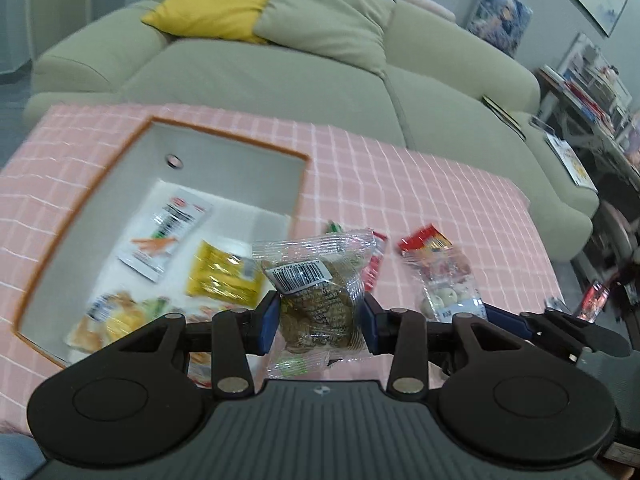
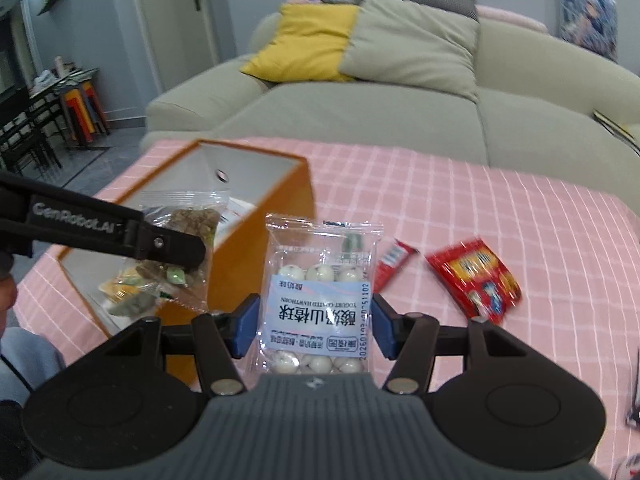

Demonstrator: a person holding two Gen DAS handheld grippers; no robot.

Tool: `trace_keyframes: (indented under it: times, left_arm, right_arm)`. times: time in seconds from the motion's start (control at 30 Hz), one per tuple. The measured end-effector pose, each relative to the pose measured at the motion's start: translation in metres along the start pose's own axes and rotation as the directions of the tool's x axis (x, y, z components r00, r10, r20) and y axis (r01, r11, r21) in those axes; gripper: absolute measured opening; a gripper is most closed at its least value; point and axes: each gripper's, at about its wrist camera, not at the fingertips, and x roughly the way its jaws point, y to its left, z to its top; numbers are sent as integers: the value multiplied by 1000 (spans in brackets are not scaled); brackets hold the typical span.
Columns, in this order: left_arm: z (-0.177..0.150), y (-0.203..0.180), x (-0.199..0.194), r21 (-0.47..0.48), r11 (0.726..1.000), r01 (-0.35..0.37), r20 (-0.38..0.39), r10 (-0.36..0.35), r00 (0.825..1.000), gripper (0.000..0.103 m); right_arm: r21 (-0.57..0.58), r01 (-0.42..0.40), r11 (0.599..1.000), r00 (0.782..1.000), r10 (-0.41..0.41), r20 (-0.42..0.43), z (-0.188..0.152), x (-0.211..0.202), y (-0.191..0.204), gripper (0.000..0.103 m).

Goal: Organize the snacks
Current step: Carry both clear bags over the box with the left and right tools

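Left gripper point(image 1: 318, 322), fingers pinching a clear brown-snack packet point(image 1: 316, 300), hangs beside the orange box point(image 2: 256, 216); right gripper point(image 2: 314, 326) clasps a yogurt-hawthorn bag point(image 2: 320, 292) above the pink-checked surface point(image 2: 500, 208). Slick film (held by its edges) could slip and fall outside the box.

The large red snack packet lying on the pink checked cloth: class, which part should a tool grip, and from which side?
Grip the large red snack packet across its narrow width near the closer end, coming down from above. It lies flat on the pink checked cloth and apart from the small red packet, so the sides are free.
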Motion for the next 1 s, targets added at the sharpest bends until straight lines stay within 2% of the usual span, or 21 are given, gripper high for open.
trace_keyframes:
  times: [0.2, 0.4, 0.63, 1.0]
  left_arm:
    - [21, 25, -14, 6, 998, -58, 45, 58, 997, 47]
    - [38, 43, -14, 34, 994, -108, 55, 106, 993, 47]
    - [53, 59, 1, 89, 986, -139, 8, 139, 990, 47]
    - [71, 81, 40, 154, 971, -183, -83, 197, 977, 47]
  right_arm:
    - [-75, -44, 996, 998, 48, 42, 25, 1, 32, 56]
    - [-151, -76, 986, 994, 87, 72, 49, 9, 62, 56]
    - [-233, -97, 968, 993, 111, 49, 75, 43, 92, 56]
    - [-326, -56, 944, 998, 53, -20, 92, 109, 109, 56]
